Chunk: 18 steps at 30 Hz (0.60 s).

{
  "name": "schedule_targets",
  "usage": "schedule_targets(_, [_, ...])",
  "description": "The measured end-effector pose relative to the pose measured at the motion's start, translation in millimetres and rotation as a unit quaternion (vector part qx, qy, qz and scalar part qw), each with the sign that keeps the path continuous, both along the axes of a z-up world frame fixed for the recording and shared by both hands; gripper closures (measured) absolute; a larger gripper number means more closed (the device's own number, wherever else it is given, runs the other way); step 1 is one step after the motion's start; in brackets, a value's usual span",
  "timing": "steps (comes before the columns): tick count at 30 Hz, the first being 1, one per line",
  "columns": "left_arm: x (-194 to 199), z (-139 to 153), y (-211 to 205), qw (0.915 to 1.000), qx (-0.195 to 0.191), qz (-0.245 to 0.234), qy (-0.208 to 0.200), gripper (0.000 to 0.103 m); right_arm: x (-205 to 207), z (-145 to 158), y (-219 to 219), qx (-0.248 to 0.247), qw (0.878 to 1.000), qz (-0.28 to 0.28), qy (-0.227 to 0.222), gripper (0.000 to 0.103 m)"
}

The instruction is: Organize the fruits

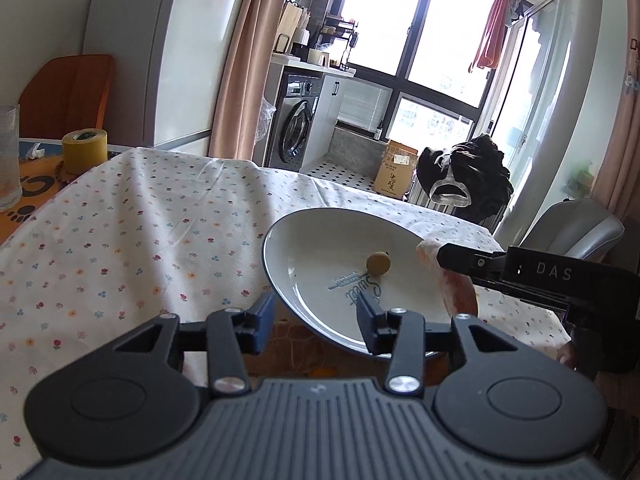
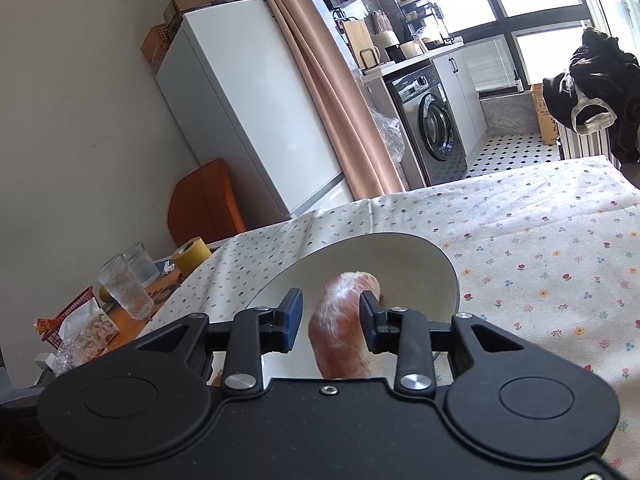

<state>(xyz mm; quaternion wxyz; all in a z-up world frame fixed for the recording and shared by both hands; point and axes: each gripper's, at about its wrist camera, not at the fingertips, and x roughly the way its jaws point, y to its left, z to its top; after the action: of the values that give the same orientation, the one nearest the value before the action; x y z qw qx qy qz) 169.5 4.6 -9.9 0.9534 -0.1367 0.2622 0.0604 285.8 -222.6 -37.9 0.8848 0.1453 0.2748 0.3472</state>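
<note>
From the left wrist, the left tool [image 1: 316, 322] hangs spread before a tilted white plate [image 1: 320, 240] on the floral table [image 1: 140, 220], while from the right wrist, the right tool [image 2: 331, 316], fingers parted, frames a pink pomelo segment [image 2: 340, 320] over the plate.

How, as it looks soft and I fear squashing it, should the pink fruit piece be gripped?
Grip the pink fruit piece across its narrow width, about mid-length, coming from its near end, the way the right gripper is lined up. The piece is long and curved and lies lengthwise between the fingers over the plate, so its long sides face them. Closing gently seems wise.
</note>
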Motion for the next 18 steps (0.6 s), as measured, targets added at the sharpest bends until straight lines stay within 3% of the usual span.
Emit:
schedule_targets(2, [-4, 1, 1, 1.0, 0.001, 0.005, -0.002, 0.051, -3, 3, -2, 0.006, 1.0, 0.005, 0.0, 0.064])
schedule_targets(7, [-14, -1, 2, 0.9997, 0.01, 0.022, -0.005, 0.028, -19, 8, -5, -0.001, 1.0, 0.003, -0.019, 0.036])
schedule_targets(12, [-25, -2, 5, 0.9997, 0.002, 0.023, 0.005, 0.025, -35, 13, -11, -0.013, 1.0, -0.004, -0.027, 0.022])
schedule_targets(18, [-46, 7, 6, 0.9997, 0.005, 0.022, -0.014, 0.018, -56, 19, -21, -0.016, 0.999, 0.0, -0.028, 0.015])
